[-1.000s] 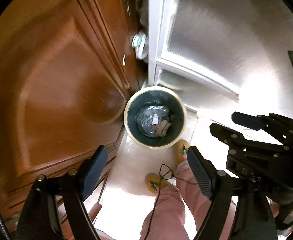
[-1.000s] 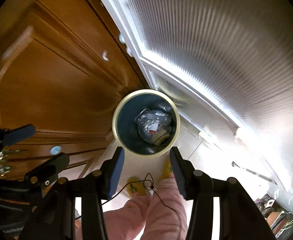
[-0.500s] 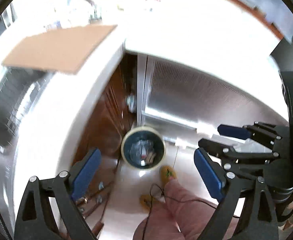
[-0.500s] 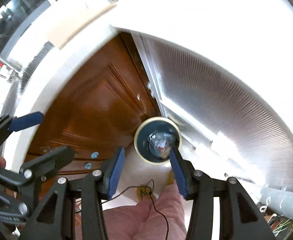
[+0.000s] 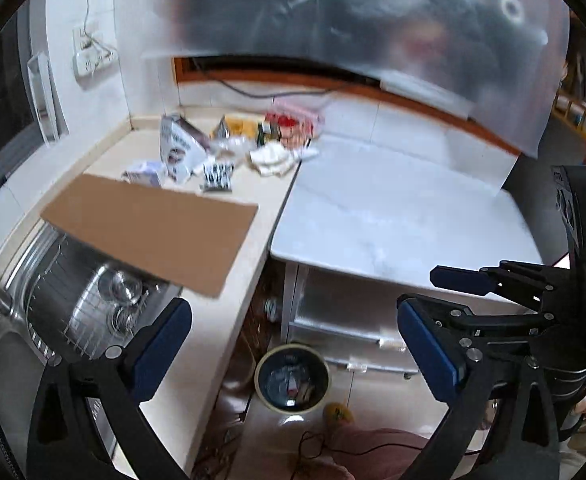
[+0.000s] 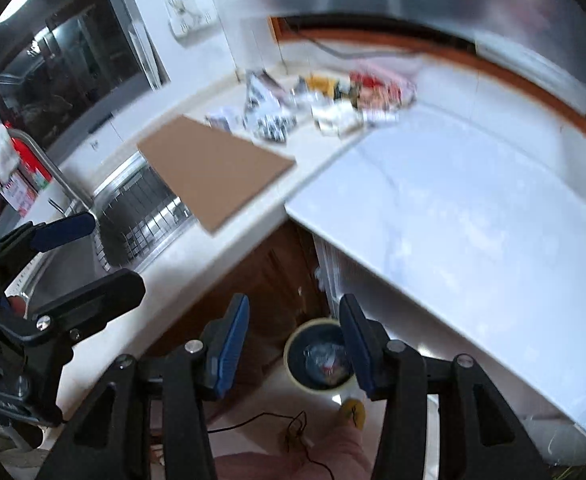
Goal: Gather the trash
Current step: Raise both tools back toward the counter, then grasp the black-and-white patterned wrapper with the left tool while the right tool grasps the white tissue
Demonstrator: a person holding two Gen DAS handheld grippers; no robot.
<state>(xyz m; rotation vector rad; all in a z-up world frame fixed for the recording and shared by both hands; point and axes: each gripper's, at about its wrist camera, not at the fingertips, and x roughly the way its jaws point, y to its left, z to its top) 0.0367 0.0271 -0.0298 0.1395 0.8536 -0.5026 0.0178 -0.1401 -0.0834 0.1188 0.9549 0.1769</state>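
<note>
Trash [image 5: 229,146], counter corner, beyond empty fingers [image 5: 161,356]

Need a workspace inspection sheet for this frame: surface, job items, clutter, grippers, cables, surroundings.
Surface: cream counter meeting a white marble top.
Job's things: trash bin on the floor, holding rubbish; wrappers and packets piled in the counter corner.
Clutter: cardboard sheet overhanging the sink.
Grippers: left gripper open, jaws just widened, empty; right gripper part open, empty.
Cables: thin black wire near the floor.
Surroundings: wall socket, wooden cabinet door.
</note>
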